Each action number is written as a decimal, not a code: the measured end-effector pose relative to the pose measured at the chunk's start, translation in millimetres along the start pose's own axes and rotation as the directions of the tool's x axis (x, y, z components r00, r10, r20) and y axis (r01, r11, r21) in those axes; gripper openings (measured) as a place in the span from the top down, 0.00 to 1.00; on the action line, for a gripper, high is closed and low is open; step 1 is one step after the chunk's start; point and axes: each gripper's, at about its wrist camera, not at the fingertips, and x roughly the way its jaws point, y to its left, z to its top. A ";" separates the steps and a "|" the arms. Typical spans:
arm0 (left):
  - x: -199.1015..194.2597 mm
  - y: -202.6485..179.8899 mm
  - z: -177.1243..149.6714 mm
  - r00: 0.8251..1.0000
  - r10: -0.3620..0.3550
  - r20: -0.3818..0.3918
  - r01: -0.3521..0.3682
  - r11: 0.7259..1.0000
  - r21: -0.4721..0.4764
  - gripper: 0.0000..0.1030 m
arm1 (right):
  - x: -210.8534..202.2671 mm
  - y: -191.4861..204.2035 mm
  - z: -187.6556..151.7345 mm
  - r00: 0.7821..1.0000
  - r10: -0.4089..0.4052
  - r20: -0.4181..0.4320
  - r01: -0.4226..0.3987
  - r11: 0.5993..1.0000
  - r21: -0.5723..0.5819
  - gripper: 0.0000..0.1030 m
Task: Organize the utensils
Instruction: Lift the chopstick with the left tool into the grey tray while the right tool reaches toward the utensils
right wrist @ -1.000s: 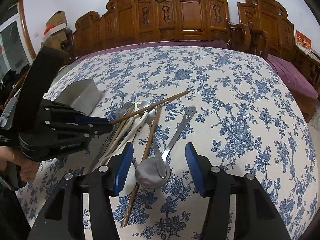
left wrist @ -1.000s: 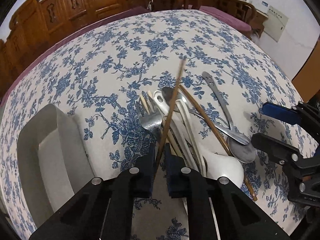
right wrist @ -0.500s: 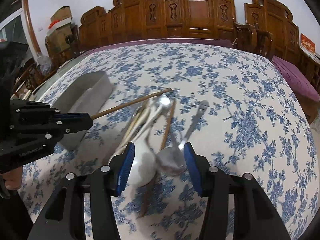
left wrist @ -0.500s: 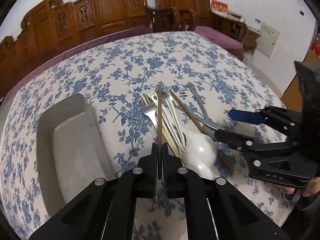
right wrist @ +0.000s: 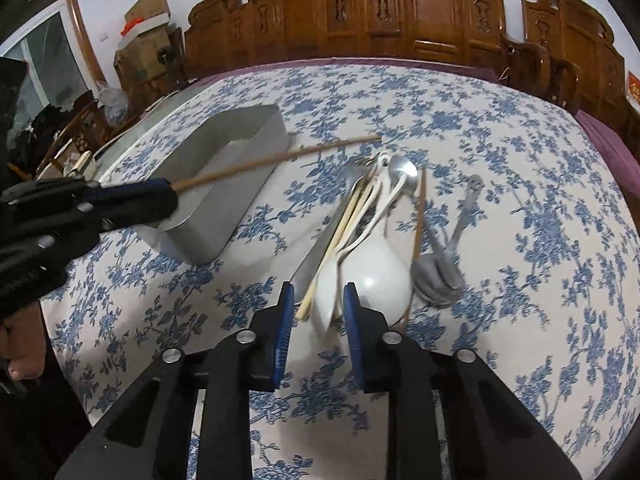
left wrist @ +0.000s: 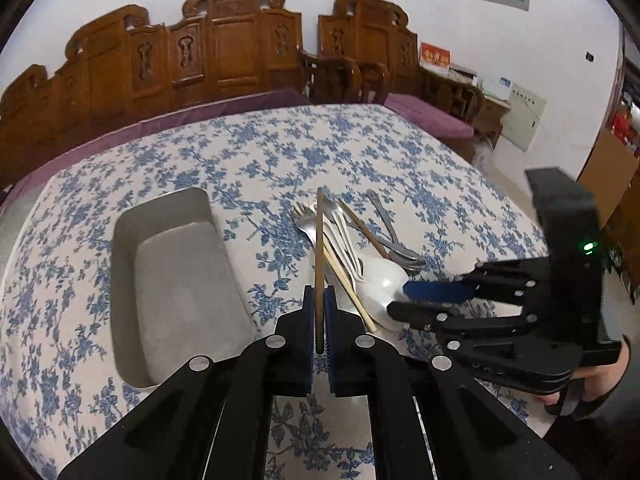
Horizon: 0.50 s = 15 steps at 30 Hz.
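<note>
Sorting is barely starting: I'm seeing the grey rectangular metal tray (left wrist: 176, 280) lying empty on the flowered desk (left wrist: 360, 152), while forks, spoons and chopsticks are still heaped beside it (right wrist: 372, 224). My left hand-held gripper (left wrist: 319, 320) is clamping a thin brown wooden chopstick (left wrist: 319, 256). My right hand-held gripper (right wrist: 318, 312) is closing around the white plastic spoon (right wrist: 324, 300), pads not yet pressing.

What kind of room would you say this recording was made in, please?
Most likely a home dining or living room: a table under a blue floral tablecloth, carved wooden chairs lining the wall behind it, and a pile of utensils beside a grey tray.
</note>
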 end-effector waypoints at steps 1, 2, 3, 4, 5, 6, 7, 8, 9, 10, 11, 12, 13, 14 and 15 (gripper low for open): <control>-2.3 0.8 -0.2 1.000 0.001 0.007 -0.001 1.000 -0.002 0.96 | 1.8 1.5 -0.4 1.000 0.000 -0.006 0.000 1.000 -0.002 0.77; -6.0 2.1 -0.5 1.000 0.004 0.017 -0.004 1.000 -0.003 0.96 | 3.4 2.7 -0.9 1.000 -0.005 -0.011 0.005 1.000 -0.005 0.78; -9.3 3.0 -1.0 1.000 0.009 0.028 -0.009 1.000 -0.003 0.96 | 5.6 4.2 -1.6 1.000 -0.010 -0.019 0.010 1.000 -0.010 0.79; -12.3 3.8 -1.3 0.999 0.010 0.036 -0.010 1.000 -0.005 0.96 | 7.5 5.8 -1.9 1.000 -0.016 -0.024 0.015 1.000 -0.016 0.82; -15.9 6.1 -2.1 0.999 0.012 0.047 -0.012 1.000 -0.010 0.96 | 9.0 7.8 -2.2 0.999 -0.026 -0.025 0.025 0.999 -0.027 0.83; -18.4 6.9 -2.1 0.998 0.015 0.054 -0.014 1.000 -0.013 0.96 | 9.7 9.3 -2.1 0.999 -0.033 -0.028 0.032 0.999 -0.034 0.87; -21.2 8.9 -2.6 0.998 0.018 0.062 -0.016 1.000 -0.018 0.96 | 10.8 10.1 -1.5 0.999 -0.028 -0.036 0.027 0.999 -0.040 0.98; -25.4 12.2 -3.7 0.997 0.022 0.070 -0.020 0.999 -0.026 0.96 | 10.8 10.5 -1.0 0.999 -0.026 -0.034 0.025 0.999 -0.047 1.00; -28.0 15.7 -4.1 0.997 0.026 0.076 -0.024 0.999 -0.031 0.96 | 8.8 12.1 -0.5 1.000 -0.023 -0.021 0.022 0.998 -0.061 1.00; -30.6 20.0 -5.1 0.996 0.031 0.081 -0.028 0.999 -0.040 0.96 | 7.0 13.4 0.4 1.000 -0.020 -0.014 0.019 0.997 -0.073 1.00; -32.3 24.3 -6.1 0.996 0.033 0.082 -0.029 0.998 -0.051 0.96 | 5.0 15.3 1.8 1.000 -0.027 -0.013 0.025 0.996 -0.083 1.00; -33.6 29.9 -6.4 0.996 0.037 0.082 -0.032 0.997 -0.066 0.96 | 2.9 16.2 3.6 0.999 -0.029 -0.014 0.027 0.996 -0.086 1.00; -34.8 37.5 -7.4 0.996 0.044 0.083 -0.037 0.996 -0.084 0.96 | -0.1 17.0 5.5 1.000 -0.026 -0.012 0.025 0.996 -0.088 1.00; -35.5 42.2 -7.7 0.995 0.048 0.085 -0.040 0.995 -0.093 0.96 | -2.8 18.4 7.5 1.000 -0.027 -0.009 0.026 0.995 -0.093 1.00; -36.3 48.4 -8.1 0.995 0.056 0.087 -0.046 0.993 -0.105 0.96 | -5.4 20.2 10.1 0.999 -0.040 -0.008 0.039 0.994 -0.106 1.00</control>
